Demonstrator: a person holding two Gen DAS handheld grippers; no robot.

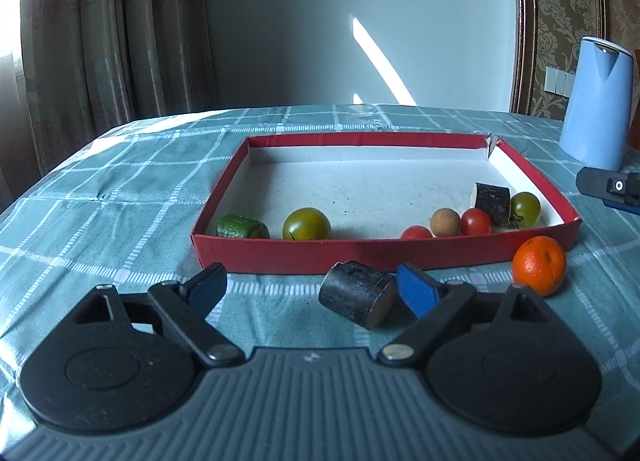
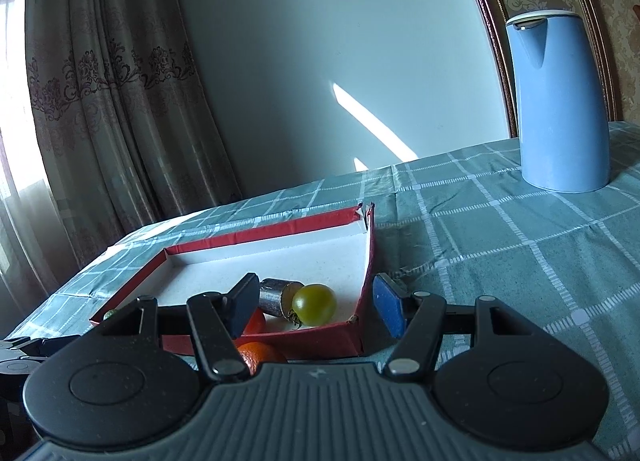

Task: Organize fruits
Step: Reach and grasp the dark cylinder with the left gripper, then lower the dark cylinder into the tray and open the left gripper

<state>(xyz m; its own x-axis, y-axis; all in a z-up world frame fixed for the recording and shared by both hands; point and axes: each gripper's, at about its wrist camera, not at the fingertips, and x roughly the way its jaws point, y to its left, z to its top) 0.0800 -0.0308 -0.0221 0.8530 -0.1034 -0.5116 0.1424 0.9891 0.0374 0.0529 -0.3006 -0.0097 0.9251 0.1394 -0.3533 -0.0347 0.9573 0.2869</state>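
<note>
1. The red tray [image 1: 304, 251] holds a green cucumber piece [image 1: 243, 227], a large green tomato [image 1: 307, 224], two red cherry tomatoes [image 1: 475, 221], a brown round fruit [image 1: 445, 222], a dark cylinder piece [image 1: 493, 198] and a small green tomato [image 1: 525, 208].
2. A dark cylinder [image 1: 357, 294] lies on the checked tablecloth [image 1: 120, 197] outside the tray, between the wide-spread jaws of the left gripper [image 1: 312, 287], just beside the blue finger.
3. The orange [image 1: 539, 265] sits just outside the tray's near corner.
4. The right gripper [image 2: 316, 307] is wide apart and empty, straddling that corner.
5. A blue kettle [image 2: 560, 101] stands well apart.
</note>
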